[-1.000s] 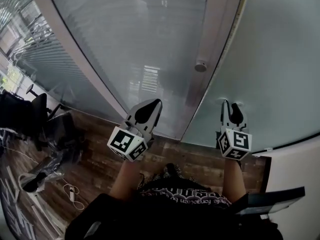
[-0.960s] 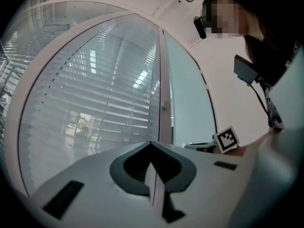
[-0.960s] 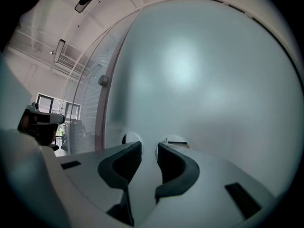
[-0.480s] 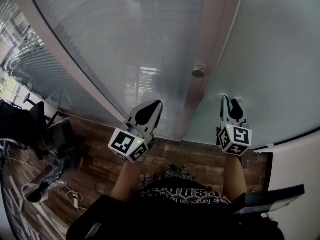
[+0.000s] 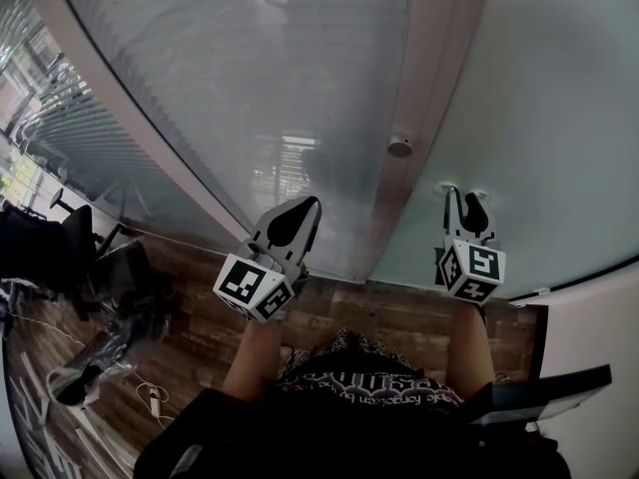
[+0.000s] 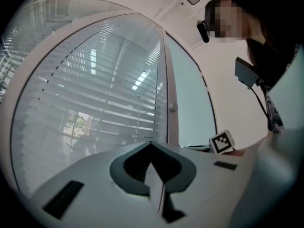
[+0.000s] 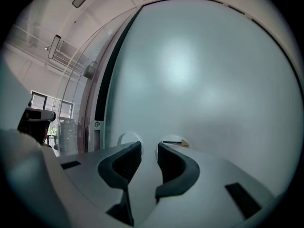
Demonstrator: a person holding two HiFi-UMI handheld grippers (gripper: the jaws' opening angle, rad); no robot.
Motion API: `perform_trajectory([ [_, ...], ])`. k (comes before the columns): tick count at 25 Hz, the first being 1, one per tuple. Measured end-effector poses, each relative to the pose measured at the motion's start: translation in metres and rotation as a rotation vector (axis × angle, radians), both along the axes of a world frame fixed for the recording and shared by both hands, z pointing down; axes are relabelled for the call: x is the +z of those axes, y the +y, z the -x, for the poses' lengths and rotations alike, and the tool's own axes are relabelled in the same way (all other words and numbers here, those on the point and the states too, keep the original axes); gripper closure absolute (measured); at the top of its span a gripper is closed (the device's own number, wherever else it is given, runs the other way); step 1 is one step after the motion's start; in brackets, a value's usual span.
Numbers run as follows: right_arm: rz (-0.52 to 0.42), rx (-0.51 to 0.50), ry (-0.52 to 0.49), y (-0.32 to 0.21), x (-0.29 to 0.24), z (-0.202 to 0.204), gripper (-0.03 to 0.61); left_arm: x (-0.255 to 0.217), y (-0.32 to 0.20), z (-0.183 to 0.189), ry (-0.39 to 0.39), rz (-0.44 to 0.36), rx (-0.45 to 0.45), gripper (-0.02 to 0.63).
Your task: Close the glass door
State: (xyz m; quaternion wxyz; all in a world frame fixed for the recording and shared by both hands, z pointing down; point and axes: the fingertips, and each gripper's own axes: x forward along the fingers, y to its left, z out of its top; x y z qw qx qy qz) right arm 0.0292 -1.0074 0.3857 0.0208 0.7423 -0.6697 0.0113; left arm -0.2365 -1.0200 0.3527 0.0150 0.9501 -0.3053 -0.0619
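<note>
The frosted glass door [image 5: 539, 98] fills the right of the head view and most of the right gripper view [image 7: 199, 80]. Its left edge lies along a pinkish frame post [image 5: 419, 88] that carries a small round knob [image 5: 399, 148]. A dark strip [image 7: 102, 94] shows beside the door's edge. My right gripper [image 5: 461, 193] points level at the pane, jaws open, tips close to two round fittings [image 7: 121, 139]; only glass shows between the jaws [image 7: 149, 144]. My left gripper [image 5: 312, 204] is shut and empty [image 6: 152, 144], held before the glass wall with blinds [image 5: 250, 78].
Dark office chairs [image 5: 60, 238] and loose cables [image 5: 150, 392] stand on the wood floor [image 5: 190, 337] at the left. A white wall [image 5: 599, 347] closes the right side. A black flat device [image 5: 544, 387] hangs at my right hip.
The right gripper has edged a little toward the frosted pane. The left gripper has kept still and the view has shifted slightly.
</note>
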Motion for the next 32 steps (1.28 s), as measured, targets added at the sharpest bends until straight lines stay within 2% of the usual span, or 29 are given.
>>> perform_trajectory([
  [13, -0.001, 0.033, 0.038, -0.001, -0.001, 0.006, 0.469, -0.004, -0.001, -0.005, -0.012, -0.008, 0.032, 0.612],
  [17, 0.046, 0.006, 0.076, 0.018, 0.002, 0.011, 0.469, -0.007, 0.005, -0.007, -0.009, -0.004, 0.03, 0.611],
  [21, 0.013, -0.038, 0.069, 0.038, -0.009, 0.02, 0.471, -0.007, 0.011, -0.011, -0.013, -0.002, 0.039, 0.611],
  [23, -0.013, -0.041, 0.081, 0.047, -0.018, 0.021, 0.49, -0.008, 0.017, -0.014, -0.016, -0.014, 0.051, 0.612],
  [25, -0.036, -0.028, 0.083, 0.054, -0.023, 0.018, 0.559, -0.009, 0.024, -0.017, -0.014, -0.021, 0.052, 0.612],
  [26, -0.043, -0.023, 0.081, 0.057, -0.025, 0.017, 0.569, -0.01, 0.027, -0.019, -0.014, -0.022, 0.051, 0.612],
  [32, -0.015, -0.092, 0.099, 0.069, -0.025, 0.032, 0.575, -0.009, 0.044, -0.025, -0.007, -0.001, 0.063, 0.612],
])
